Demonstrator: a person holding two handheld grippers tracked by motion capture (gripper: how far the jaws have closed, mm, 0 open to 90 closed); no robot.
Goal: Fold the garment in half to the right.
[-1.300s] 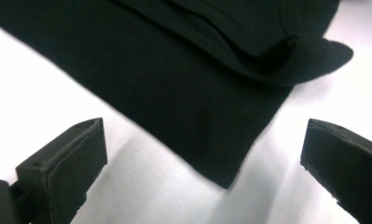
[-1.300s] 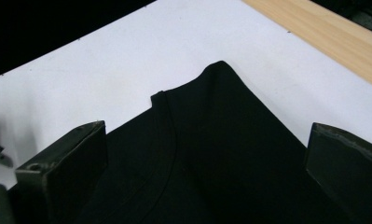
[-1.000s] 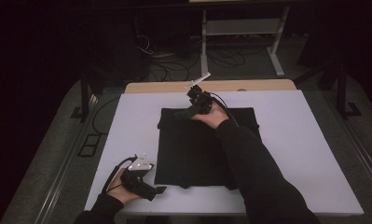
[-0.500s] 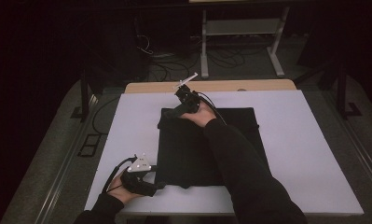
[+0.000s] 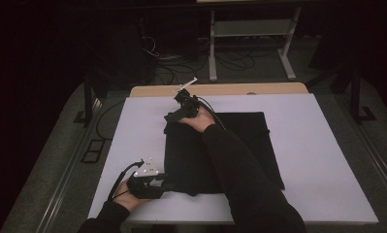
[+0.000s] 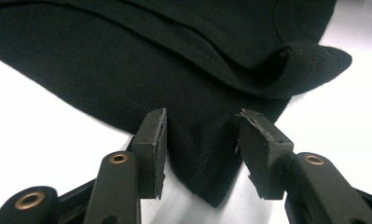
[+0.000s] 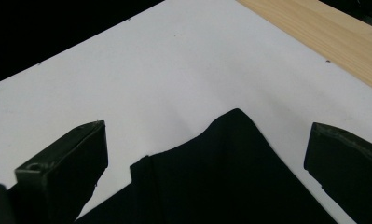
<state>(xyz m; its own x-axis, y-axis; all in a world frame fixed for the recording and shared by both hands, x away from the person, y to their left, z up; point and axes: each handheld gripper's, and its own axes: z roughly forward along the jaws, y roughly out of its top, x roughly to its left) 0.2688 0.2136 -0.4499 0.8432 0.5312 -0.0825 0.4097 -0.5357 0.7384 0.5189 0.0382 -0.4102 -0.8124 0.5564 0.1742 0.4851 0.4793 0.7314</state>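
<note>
At the near left corner of the white tabletop (image 5: 327,160), the left gripper (image 5: 158,183) lies low in the person's hand, pointing at the near left corner of the black cloth (image 5: 239,150). The left gripper view gives what the high view cannot: that corner of the cloth (image 6: 207,177) runs to a point between the two pads (image 6: 151,149), which stand a little apart on either side of it. The jaws have just been closing, the fabric lies in the gap, and daylight still shows beside each pad, so they are not yet pinching. Behind the corner a folded layer with stitched hems bulges up.

The cloth lies flat across the middle of the tabletop, a dark, roughly square garment, partly covered by the person's right sleeve (image 5: 239,179).

At the cloth's far left corner, the right gripper (image 5: 174,116) reaches down. In the right gripper view its jaws stand spread wide, with the peaked corner of the cloth (image 7: 230,168) between them and clear of both. Beyond that, the same view shows the bare wooden strip (image 7: 323,37) along the far edge, just past the white surface.
</note>
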